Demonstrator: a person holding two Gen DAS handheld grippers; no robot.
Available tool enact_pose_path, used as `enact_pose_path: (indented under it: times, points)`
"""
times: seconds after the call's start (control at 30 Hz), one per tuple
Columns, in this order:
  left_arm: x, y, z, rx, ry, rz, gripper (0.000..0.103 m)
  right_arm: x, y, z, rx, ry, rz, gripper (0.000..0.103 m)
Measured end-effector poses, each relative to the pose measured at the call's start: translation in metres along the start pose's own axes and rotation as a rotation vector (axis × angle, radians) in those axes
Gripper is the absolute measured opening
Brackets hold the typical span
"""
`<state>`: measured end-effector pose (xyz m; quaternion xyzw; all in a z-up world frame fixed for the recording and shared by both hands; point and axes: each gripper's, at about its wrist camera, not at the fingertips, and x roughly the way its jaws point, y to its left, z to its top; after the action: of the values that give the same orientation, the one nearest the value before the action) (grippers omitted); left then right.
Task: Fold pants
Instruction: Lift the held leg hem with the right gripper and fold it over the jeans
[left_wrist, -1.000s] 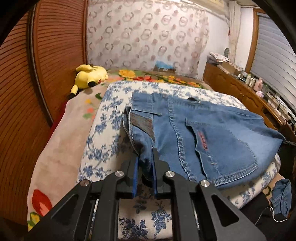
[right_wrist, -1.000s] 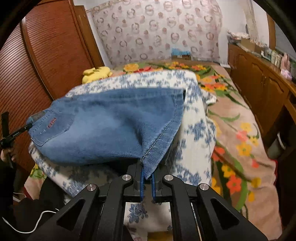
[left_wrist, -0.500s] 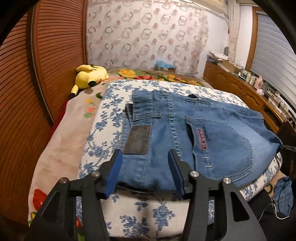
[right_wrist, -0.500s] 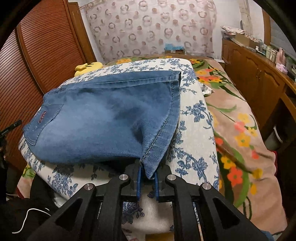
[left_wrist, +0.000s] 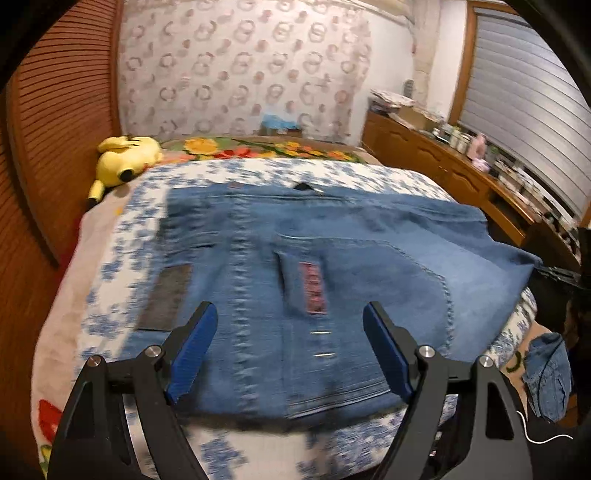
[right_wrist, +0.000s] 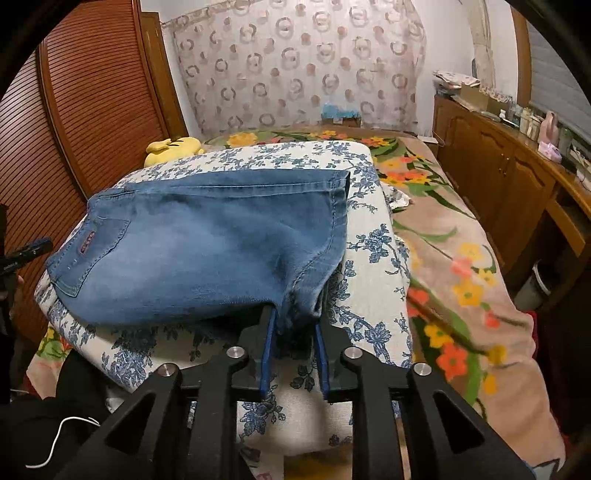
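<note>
Jeans (left_wrist: 332, 266): folded blue denim lying flat on the blue-flowered quilt (left_wrist: 122, 258) on the bed; back pocket with a red label faces up, and a dark patch sits at the waistband edge on the left of the left view.
Jeans, right view (right_wrist: 207, 254): the hem end points to the right, and the near corner of the cloth bunches down between the right gripper's pads.
Left gripper (left_wrist: 290, 350): spread wide, blue pads well apart, hovering over the near edge of the jeans with nothing between the pads; this view is blurred.
Right gripper (right_wrist: 293, 350): pads parted a little with the bunched denim corner between them; whether they pinch the cloth cannot be told.
Quilt: white with blue flowers, laid over a floral blanket (right_wrist: 461, 266) that shows to the right of it in the right view.
Plush (left_wrist: 125, 158): yellow toy at the far left of the bed, beside the wooden slatted door (right_wrist: 96, 110), apart from the jeans.
Cabinet (right_wrist: 491, 162): wooden, along the right of the bed, with small items on top.
Curtain (right_wrist: 295, 66): patterned with rings, behind the bed.
</note>
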<state>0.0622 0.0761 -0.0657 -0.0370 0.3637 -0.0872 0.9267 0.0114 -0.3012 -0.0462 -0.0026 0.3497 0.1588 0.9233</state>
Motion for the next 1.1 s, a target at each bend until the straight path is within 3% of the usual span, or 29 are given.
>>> enact_pose_path:
  times: [0.33, 0.6, 1.1]
  points:
    - [0.023, -0.056, 0.005, 0.073, 0.032, -0.075, 0.082, -0.008, -0.009, 0.000, 0.040, -0.008, 0.001, 0.037]
    - [0.032, -0.095, 0.017, 0.143, 0.021, -0.116, 0.082, -0.013, -0.012, 0.001, 0.045, -0.040, 0.012, 0.039]
    - [0.051, -0.121, 0.014, 0.162, 0.055, -0.126, 0.082, 0.012, -0.015, -0.001, 0.079, 0.024, -0.012, 0.039]
